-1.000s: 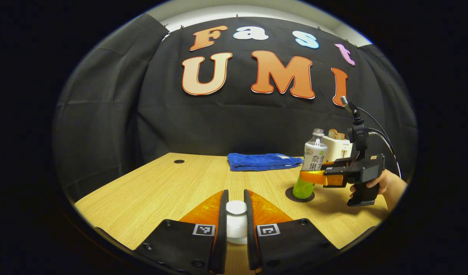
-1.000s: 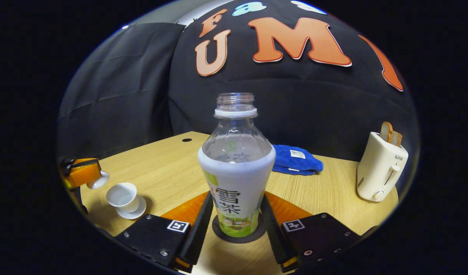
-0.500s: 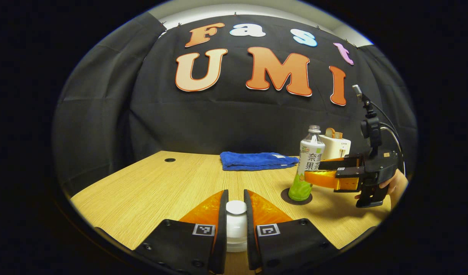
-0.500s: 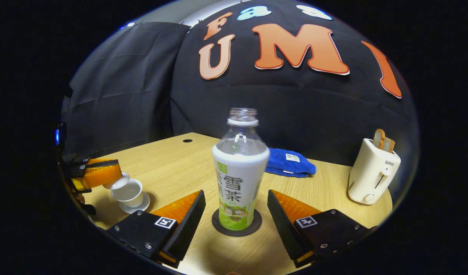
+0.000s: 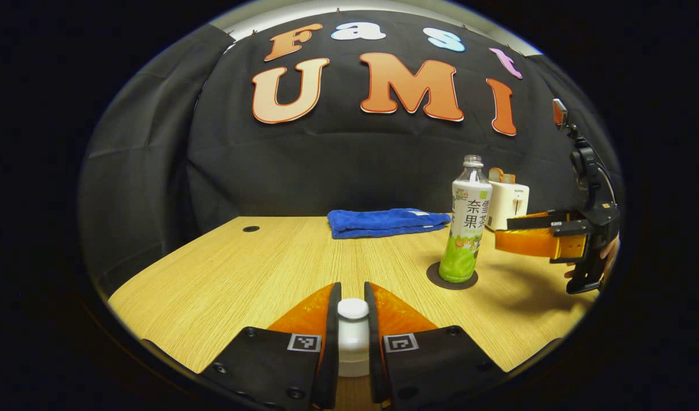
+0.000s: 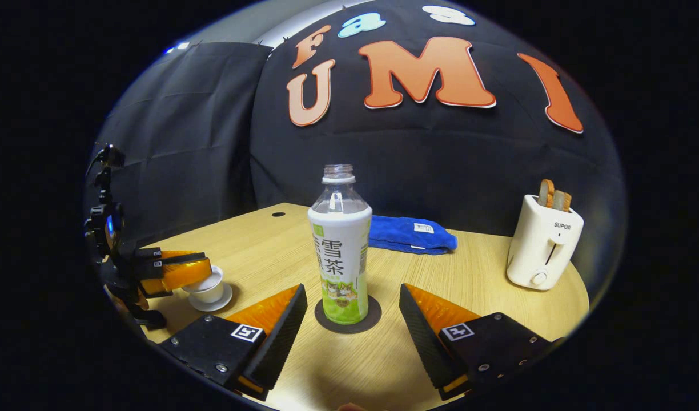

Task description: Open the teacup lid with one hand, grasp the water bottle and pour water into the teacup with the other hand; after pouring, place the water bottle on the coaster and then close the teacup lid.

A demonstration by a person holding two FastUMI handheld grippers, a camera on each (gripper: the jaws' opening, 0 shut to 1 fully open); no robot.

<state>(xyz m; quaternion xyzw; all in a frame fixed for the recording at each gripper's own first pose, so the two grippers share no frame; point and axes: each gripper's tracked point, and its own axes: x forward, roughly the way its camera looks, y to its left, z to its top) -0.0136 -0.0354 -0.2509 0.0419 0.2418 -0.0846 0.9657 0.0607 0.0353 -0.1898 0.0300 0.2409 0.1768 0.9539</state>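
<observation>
The water bottle [image 6: 339, 245] stood upright on the dark coaster [image 6: 348, 315], uncapped, in the middle of the desk [image 6: 481, 297] toward its right half, so the pouring and the setting-down looked finished. The right gripper [image 6: 350, 319] sat just short of it with its jaws spread wide to either side of the bottle, touching nothing; in the left gripper view it [image 5: 501, 234] hung apart from the bottle [image 5: 467, 220], over the desk's right edge.

Near the desk's left edge the teacup [image 6: 208, 290] rested on its saucer [image 6: 211, 301]. The left gripper [image 5: 352, 325] was clamped on the knob of the white teacup lid [image 5: 353, 337], and in the right gripper view the lid appeared to sit down on the cup's rim, though whether it was fully seated was too small to tell.

Judging by that, only letting go of the lid remained. Farther back a blue towel [image 6: 411, 234] lay near the far edge, and a toaster [image 6: 542, 242] stood toward the far right corner.
</observation>
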